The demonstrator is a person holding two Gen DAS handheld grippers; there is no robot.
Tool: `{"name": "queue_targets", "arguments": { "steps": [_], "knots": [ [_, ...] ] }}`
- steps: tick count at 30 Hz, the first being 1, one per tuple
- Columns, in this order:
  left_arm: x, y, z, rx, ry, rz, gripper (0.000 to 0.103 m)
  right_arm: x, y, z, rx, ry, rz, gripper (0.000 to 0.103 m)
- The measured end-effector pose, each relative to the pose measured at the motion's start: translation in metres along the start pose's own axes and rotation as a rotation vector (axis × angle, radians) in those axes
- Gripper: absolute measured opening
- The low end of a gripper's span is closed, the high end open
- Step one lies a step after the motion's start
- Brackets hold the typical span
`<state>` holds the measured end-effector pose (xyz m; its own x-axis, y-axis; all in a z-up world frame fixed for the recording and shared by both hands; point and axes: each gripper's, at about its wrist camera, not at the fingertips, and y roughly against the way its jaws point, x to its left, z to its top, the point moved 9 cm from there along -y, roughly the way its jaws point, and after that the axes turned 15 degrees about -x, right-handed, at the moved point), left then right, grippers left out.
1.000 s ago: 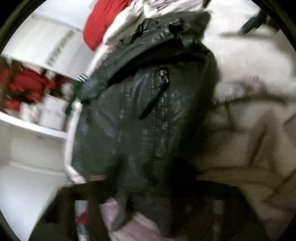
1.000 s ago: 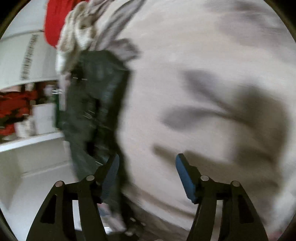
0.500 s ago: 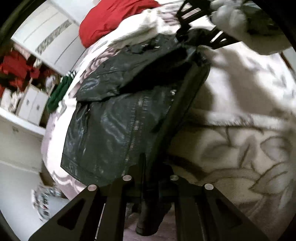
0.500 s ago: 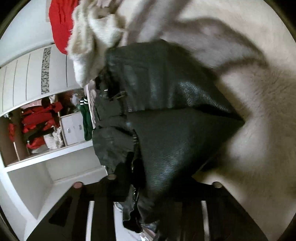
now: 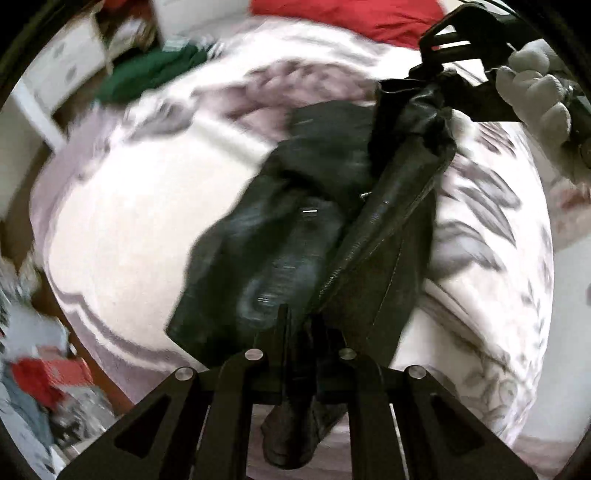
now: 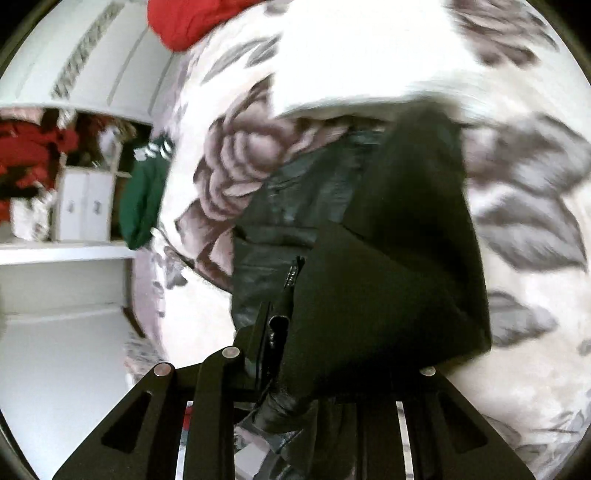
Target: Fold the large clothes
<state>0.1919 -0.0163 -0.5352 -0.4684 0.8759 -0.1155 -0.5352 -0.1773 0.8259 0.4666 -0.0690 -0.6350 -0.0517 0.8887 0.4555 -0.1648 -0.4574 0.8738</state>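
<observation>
Both two-finger grippers are clamping the same black leather jacket (image 5: 295, 236) above a bed. Left gripper (image 5: 301, 325) is pinching a fold of the jacket's near edge, its jaws drawn almost together on the leather, with a bunch of material hanging down between the finger arms. Right gripper (image 6: 325, 354) is biting another part of the garment, jaws closed tight on it; in the left wrist view it (image 5: 454, 48) is appearing at upper right, gripped by a white-gloved hand (image 5: 535, 96), pulling a taut ridge of leather up off the bedding. Beneath, a large white fleece blanket with a grey flower and leaf print (image 5: 122, 206) is covering the bed, and the rest of the jacket is lying spread on it, zipper showing. A red cloth (image 6: 184, 22) is sitting at the blanket's far end, and a dark green garment (image 6: 142, 199) is hanging off the bed's left edge beside white shelving (image 6: 62, 254). Much of the scene is motion-blurred.
</observation>
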Motion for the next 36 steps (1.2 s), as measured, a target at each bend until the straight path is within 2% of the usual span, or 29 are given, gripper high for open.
{"name": "queue_targets", "arguments": {
  "steps": [4, 5, 6, 8, 10, 12, 14, 15, 16, 18, 20, 21, 23, 26, 27, 28, 30, 31, 32, 34, 36],
  "knots": [
    [0.065, -0.069, -0.014, 0.124, 0.129, -0.050, 0.011, 0.066, -0.093, -0.017, 0.073, 0.091, -0.132, 0.025],
    [0.074, -0.084, -0.021, 0.157, 0.158, -0.091, 0.013, 0.071, -0.113, -0.024, 0.094, 0.116, -0.164, 0.030],
    [0.079, -0.093, -0.025, 0.177, 0.183, -0.132, 0.016, 0.075, -0.134, -0.030, 0.121, 0.146, -0.196, 0.036],
    [0.086, -0.097, -0.028, 0.201, 0.262, -0.236, 0.018, 0.079, -0.163, -0.040, 0.186, 0.168, -0.218, 0.065],
    [0.090, -0.088, -0.031, 0.217, 0.334, -0.331, 0.027, 0.083, -0.163, -0.042, 0.192, 0.133, -0.168, 0.077],
    [0.097, -0.071, -0.035, 0.226, 0.370, -0.405, 0.034, 0.087, -0.144, -0.040, 0.179, 0.110, -0.062, 0.077],
    [0.104, -0.062, -0.036, 0.213, 0.377, -0.419, 0.049, 0.080, -0.113, -0.045, 0.164, 0.064, 0.060, 0.078],
    [0.109, -0.059, -0.035, 0.197, 0.377, -0.419, 0.057, 0.067, -0.094, -0.050, 0.145, 0.039, 0.081, 0.078],
    [0.112, -0.060, -0.032, 0.184, 0.377, -0.422, 0.057, 0.052, -0.076, -0.057, 0.125, 0.019, 0.079, 0.078],
    [0.111, -0.074, -0.030, 0.188, 0.370, -0.453, 0.057, 0.019, -0.051, -0.078, 0.105, -0.010, 0.054, 0.078],
    [0.111, -0.097, -0.026, 0.205, 0.351, -0.475, 0.057, -0.023, -0.033, -0.112, 0.109, -0.045, -0.011, 0.078],
    [0.106, -0.110, -0.027, 0.231, 0.336, -0.488, 0.057, -0.046, -0.030, -0.142, 0.138, -0.080, -0.025, 0.078],
    [0.098, -0.126, -0.029, 0.250, 0.295, -0.496, 0.057, -0.072, -0.037, -0.189, 0.206, -0.168, -0.001, 0.078],
    [0.089, -0.123, -0.023, 0.194, 0.252, -0.489, 0.056, -0.096, -0.062, -0.251, 0.264, -0.259, 0.048, 0.078],
    [0.086, -0.119, -0.023, 0.167, 0.235, -0.487, 0.040, -0.098, -0.071, -0.265, 0.275, -0.277, 0.075, 0.078],
    [0.082, -0.114, -0.024, 0.156, 0.217, -0.488, 0.014, -0.097, -0.079, -0.278, 0.272, -0.310, 0.114, 0.079],
    [0.077, -0.102, -0.024, 0.124, 0.205, -0.479, 0.011, -0.094, -0.081, -0.282, 0.216, -0.357, 0.155, 0.076],
    [0.076, -0.094, -0.024, 0.114, 0.217, -0.486, 0.009, -0.094, -0.077, -0.283, 0.163, -0.372, 0.148, 0.056],
    [0.077, -0.082, -0.024, 0.104, 0.242, -0.486, 0.009, -0.092, -0.074, -0.286, 0.140, -0.359, 0.137, 0.029],
    [0.079, -0.063, -0.031, 0.106, 0.270, -0.476, 0.009, -0.084, -0.058, -0.293, 0.098, -0.372, 0.175, 0.016],
    [0.083, -0.048, -0.045, 0.126, 0.260, -0.457, 0.009, -0.076, -0.034, -0.308, 0.099, -0.388, 0.194, 0.014]
  ]
}}
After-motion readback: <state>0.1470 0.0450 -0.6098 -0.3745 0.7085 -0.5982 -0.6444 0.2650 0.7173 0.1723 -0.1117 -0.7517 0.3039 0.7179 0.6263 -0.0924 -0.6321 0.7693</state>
